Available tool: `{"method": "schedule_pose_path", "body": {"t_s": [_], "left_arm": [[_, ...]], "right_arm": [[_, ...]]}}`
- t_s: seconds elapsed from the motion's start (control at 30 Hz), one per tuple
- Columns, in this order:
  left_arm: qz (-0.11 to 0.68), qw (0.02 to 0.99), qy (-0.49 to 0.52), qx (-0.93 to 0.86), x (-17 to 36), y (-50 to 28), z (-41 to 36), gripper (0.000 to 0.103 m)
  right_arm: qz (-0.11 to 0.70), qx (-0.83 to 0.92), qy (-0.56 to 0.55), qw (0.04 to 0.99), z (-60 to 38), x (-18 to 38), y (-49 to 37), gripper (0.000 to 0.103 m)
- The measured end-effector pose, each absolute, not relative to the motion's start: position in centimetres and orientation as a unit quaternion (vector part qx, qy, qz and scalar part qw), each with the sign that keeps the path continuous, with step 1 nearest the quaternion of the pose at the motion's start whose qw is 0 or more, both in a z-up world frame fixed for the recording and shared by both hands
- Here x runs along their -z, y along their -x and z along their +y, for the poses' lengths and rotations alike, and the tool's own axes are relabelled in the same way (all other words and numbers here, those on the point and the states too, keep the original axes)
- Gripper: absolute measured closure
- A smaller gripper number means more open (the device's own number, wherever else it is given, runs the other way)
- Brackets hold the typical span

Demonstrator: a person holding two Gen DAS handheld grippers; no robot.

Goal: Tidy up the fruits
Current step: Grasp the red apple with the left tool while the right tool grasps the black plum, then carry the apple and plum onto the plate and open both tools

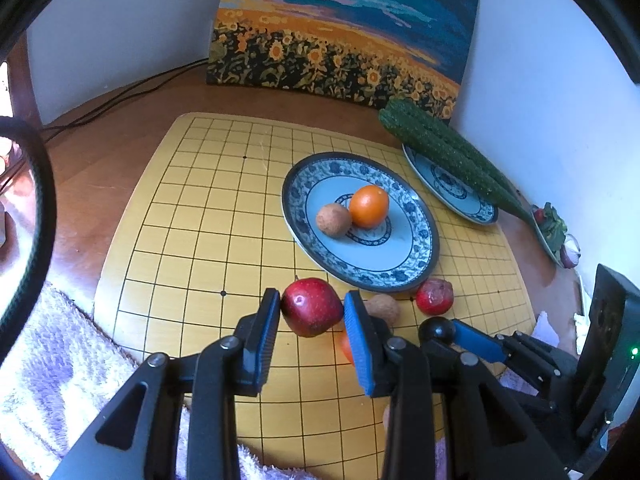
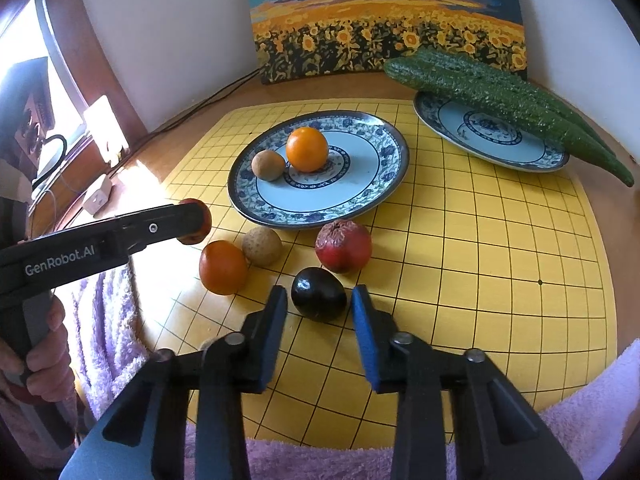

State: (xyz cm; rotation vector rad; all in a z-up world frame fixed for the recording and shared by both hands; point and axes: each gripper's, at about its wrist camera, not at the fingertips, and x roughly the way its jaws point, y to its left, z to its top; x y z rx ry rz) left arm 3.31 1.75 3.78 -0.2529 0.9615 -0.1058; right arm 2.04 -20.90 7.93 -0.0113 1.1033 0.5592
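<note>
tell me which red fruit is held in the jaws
The smooth red apple, clamped off the board by the left gripper. The wrinkled red fruit sits loose on the board by the plate.

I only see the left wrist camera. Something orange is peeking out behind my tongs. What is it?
Observer: A whole orange fruit, lying on the yellow board beside the brown fruit.
Operator: Are the other tongs squeezing that dark ball?
Observer: No. The right tongs are open, with a small gap on either side of the dark fruit, which rests on the board.
Operator: Does my apple show from there?
Observer: Barely. The left tongs cover most of the red apple; only its edges show.
</note>
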Motion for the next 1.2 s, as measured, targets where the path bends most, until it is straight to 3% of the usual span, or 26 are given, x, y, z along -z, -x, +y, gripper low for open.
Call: {"method": "schedule_pose_path", "body": {"t_s": [1.2], "left_arm": [[0.449,0.887,0.093,0.058,-5.5,-4.4,-0.6,0.068]], "right_arm": [[0.477,-0.271,-0.014,0.836,-22.7,-11.2,-2.7,0.074]]}}
